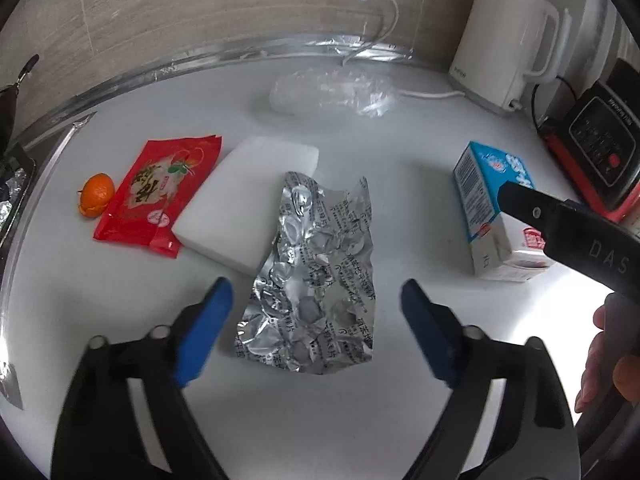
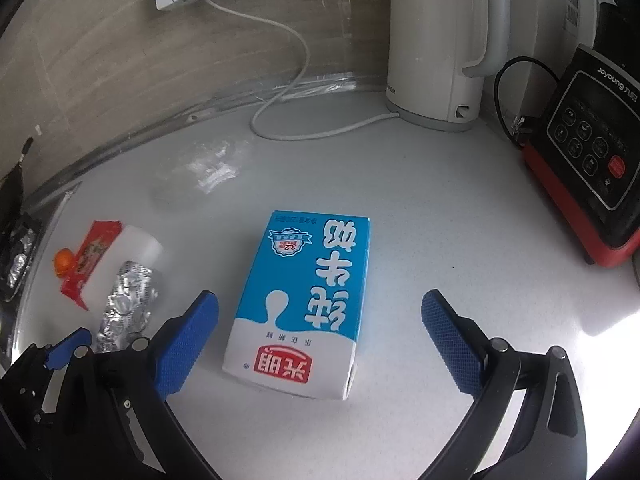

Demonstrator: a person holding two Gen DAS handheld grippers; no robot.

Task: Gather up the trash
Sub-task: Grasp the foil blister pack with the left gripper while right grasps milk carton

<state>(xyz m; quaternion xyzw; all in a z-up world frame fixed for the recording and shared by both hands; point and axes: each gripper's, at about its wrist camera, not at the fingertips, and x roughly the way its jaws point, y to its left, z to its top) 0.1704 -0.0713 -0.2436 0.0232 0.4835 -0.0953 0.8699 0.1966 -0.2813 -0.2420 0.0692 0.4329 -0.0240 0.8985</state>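
A crumpled silver foil blister sheet (image 1: pixel 316 264) lies on the white counter (image 1: pixel 360 420), partly over a white block (image 1: pixel 248 196). My left gripper (image 1: pixel 316 286) hangs over the sheet, open, its blue pads clear of the foil on both sides. A blue and white milk carton (image 2: pixel 304 300) lies flat between the fingers of my right gripper (image 2: pixel 320 298), which is open and not touching it. A red snack wrapper (image 1: pixel 160 192) and a small orange fruit (image 1: pixel 98 194) sit left of the block. Crumpled clear plastic (image 1: pixel 332 94) lies farther back.
A white kettle (image 2: pixel 440 40) with its cord stands at the back right. A black and red appliance (image 2: pixel 592 160) is at the right edge. More foil (image 2: pixel 18 272) sits in a dark tray at the far left. A person's hand (image 1: pixel 608 360) shows at the right.
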